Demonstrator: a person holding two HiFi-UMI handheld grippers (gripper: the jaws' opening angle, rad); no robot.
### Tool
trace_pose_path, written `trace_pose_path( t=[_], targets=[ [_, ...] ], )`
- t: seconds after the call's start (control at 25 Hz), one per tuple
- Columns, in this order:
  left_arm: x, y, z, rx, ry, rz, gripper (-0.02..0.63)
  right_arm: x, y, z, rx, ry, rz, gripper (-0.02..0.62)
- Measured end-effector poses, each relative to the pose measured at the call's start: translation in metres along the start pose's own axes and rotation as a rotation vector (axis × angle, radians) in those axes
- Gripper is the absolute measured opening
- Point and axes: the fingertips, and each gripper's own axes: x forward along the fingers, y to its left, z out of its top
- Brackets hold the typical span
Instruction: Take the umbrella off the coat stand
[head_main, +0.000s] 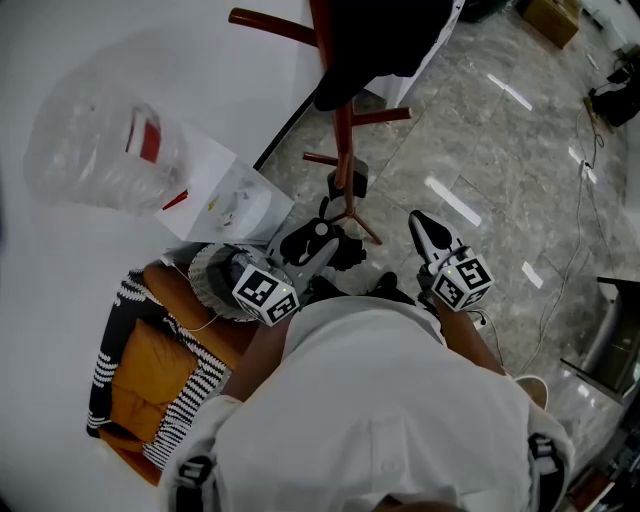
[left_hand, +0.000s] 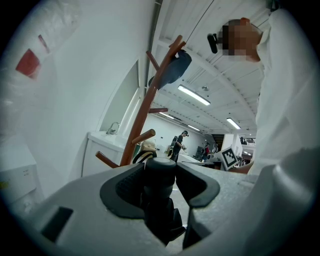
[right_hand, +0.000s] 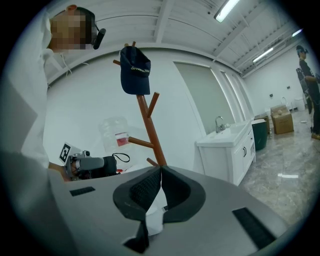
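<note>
Holds umbrella (left_hand: 159, 210) clamped in left gripper (left_hand: 161, 172); right gripper (right_hand: 160, 170) pinched together, empty. May drop it through slack grip, or knock stand (left_hand: 142, 115) ahead.

Left gripper (left_hand: 160, 174) clamps the umbrella (left_hand: 159, 212); right gripper (right_hand: 160, 172) jaws together.

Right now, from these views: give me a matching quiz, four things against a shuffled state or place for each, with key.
Things:
1. navy cap
2. black folded umbrella
3. right gripper
4. water bottle

States:
A. clamped between the jaws of the left gripper
B. jaws together, nothing between them
C. hanging at the top of the coat stand
D. clear, with a red label

Pairs: 1-C, 2-A, 3-B, 4-D
</note>
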Motion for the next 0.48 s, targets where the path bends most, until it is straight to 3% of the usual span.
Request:
trace_pose_path(
  t=[0.24, 0.48],
  targets=[
    [0.004, -0.001, 0.002, 0.008, 0.005, -0.013, 0.206, -0.002, 0.001, 0.002, -0.019, -0.002, 0.0, 0.015],
    [0.007, 0.004, 0.002, 0.005, 0.011, -0.011, 0.206, -0.012, -0.03, 0.027, -0.055, -0.043, -0.053, 0.015]
  ],
)
